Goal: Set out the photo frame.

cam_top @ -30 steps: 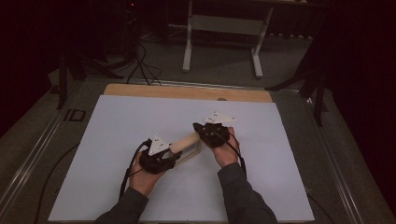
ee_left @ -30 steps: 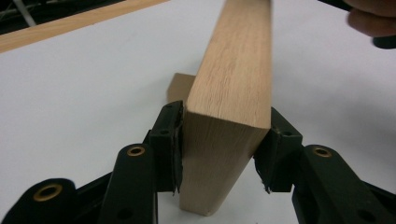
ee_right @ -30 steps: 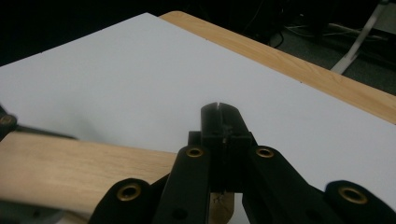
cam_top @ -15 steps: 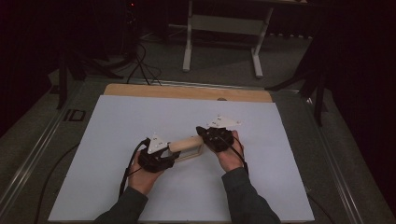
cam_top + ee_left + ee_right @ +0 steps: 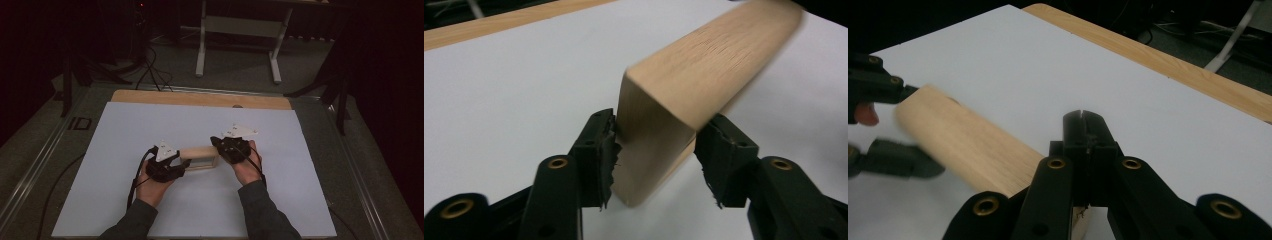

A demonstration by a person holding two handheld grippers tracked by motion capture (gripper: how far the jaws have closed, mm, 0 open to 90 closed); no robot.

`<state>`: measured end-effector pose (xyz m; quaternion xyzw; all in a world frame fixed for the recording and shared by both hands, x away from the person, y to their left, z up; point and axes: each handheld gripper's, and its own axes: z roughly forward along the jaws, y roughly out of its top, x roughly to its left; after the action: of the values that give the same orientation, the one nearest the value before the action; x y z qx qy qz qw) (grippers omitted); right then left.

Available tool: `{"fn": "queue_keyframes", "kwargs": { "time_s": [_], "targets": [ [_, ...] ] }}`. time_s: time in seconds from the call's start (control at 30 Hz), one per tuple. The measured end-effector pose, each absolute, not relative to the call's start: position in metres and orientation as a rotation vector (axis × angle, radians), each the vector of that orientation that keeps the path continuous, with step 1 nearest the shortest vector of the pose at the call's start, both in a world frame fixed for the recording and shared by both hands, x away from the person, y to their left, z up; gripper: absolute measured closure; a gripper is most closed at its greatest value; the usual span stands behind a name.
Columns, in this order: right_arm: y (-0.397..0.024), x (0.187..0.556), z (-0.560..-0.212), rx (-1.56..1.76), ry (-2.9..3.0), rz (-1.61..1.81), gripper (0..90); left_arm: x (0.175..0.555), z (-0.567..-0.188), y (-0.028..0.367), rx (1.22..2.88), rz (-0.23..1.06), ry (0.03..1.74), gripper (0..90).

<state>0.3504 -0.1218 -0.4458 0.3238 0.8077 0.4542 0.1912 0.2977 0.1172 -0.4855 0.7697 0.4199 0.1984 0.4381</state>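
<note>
Fingers of the left gripper point(image 5: 172, 167) and right gripper point(image 5: 227, 148) bracket a wooden frame point(image 5: 200, 158) mid-table point(image 5: 125, 130). Left gripper view: its fingers point(image 5: 599, 150) have just been opening, flanking the frame's end. Right gripper view: fingers point(image 5: 1088, 140) pinched together on the thin edge. Stiff, light, likely slick; hold the ends.

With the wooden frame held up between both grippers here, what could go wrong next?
1. The left gripper has just been opening; its jaws stand around the wooden frame end with a gap on one side, so that end could drop onto the white sheet.
2. The right gripper, shut on the other end, could then let the frame swing or twist.
</note>
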Motion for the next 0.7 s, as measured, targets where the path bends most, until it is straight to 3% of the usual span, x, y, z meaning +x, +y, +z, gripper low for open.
{"fn": "queue_keyframes", "kwargs": {
  "time_s": [0.17,0.37,0.7],
  "targets": [
    [-0.121,0.350,-0.448,0.903,2.282,1.256,89.0,0.303,-0.487,0.124,1.900,0.458,1.064,53.4],
    [-0.119,0.352,-0.450,0.909,2.272,1.268,80.4,0.305,-0.490,0.122,1.917,0.443,1.047,53.3],
    [-0.136,0.341,-0.439,0.881,2.218,1.432,56.9,0.308,-0.492,0.121,1.918,0.429,1.040,53.2]
  ]
}}
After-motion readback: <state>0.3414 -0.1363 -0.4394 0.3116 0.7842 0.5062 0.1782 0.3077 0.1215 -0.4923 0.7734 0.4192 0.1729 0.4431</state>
